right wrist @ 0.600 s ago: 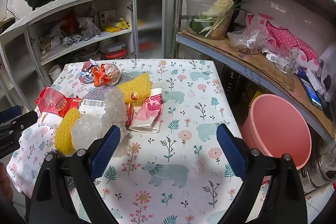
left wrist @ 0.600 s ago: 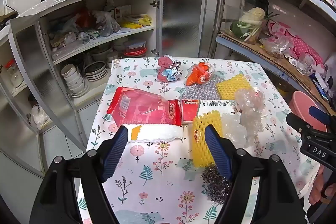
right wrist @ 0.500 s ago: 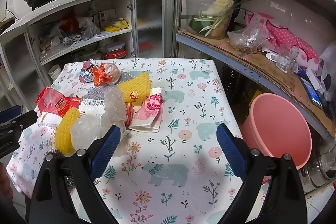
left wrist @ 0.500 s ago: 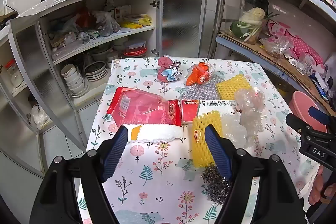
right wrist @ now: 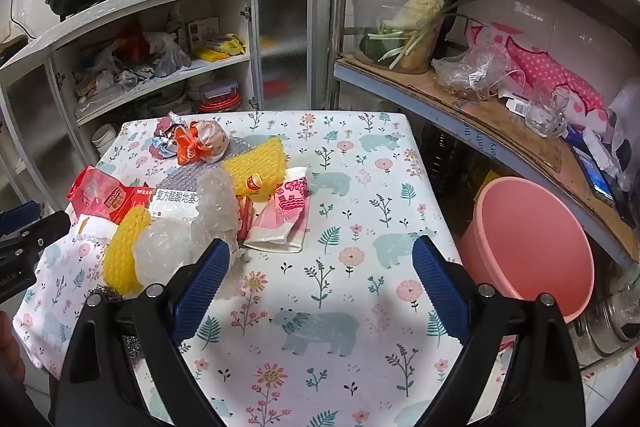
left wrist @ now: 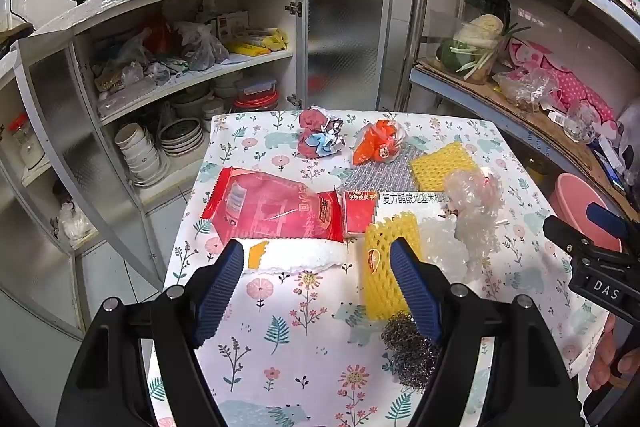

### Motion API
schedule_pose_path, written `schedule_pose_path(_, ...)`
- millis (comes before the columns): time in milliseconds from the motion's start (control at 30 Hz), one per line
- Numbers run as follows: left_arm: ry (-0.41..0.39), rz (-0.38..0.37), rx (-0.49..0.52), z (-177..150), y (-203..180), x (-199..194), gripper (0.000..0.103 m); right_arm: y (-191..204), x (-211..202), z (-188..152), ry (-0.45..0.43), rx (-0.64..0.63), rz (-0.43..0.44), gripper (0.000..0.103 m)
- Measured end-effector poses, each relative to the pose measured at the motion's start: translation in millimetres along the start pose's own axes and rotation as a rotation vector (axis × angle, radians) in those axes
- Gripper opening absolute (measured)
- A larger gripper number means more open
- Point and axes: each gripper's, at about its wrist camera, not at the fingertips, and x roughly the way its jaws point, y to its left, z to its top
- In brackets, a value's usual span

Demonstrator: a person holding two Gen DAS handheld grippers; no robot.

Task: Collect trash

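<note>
Compared with the shots from half a second back, basically nothing has changed, and that's kind of the whole story. Both views line up with the older ones: same trash in the same spots, same framing, no drift in either camera.

So where does that leave things? The left hand-held gripper hovers with its jaws spread wide and nothing between them, looking down over the near left part of the desk. The right hand-held gripper is just as wide and just as empty, over a bare stretch of cloth near the desk's right edge.

All the trash sits in a heap across the left half of the desk. A red snack bag lies toward the left edge, with a white foam strip just in front of it. A yellow foam net sits nearer the front, touching a steel scourer at the near edge. Clear bubble wrap is piled beside a pink-and-white wrapper toward the middle. Two crumpled wrappers, one red and blue and one orange, are up by the far edge.

The pink bucket stands off the right edge, down low, and it looks empty. My guess is that's where everything goes, so the collecting hasn't really started yet. Nothing picked up, nothing dropped in.
</note>
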Motion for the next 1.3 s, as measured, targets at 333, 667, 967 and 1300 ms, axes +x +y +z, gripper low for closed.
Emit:
schedule_pose_path(333,-0.002,0.0,0.001,0,-3,-3,0.075,0,0,1,0.0,0.001,0.0,0.093)
schedule_pose_path(667,-0.003,-0.001,0.003,5,-5,-5,0.075,0,0,1,0.001,0.001,0.0,0.093)
schedule_pose_path(967,-0.004,0.0,0.003,6,-6,-5,0.075,0,0,1,0.0,0.0,-0.001,0.093)
schedule_pose_path(1300,-0.005,-0.001,0.002,8,-5,-4,0.075,-2,2,1,-0.001,0.001,-0.002,0.093)
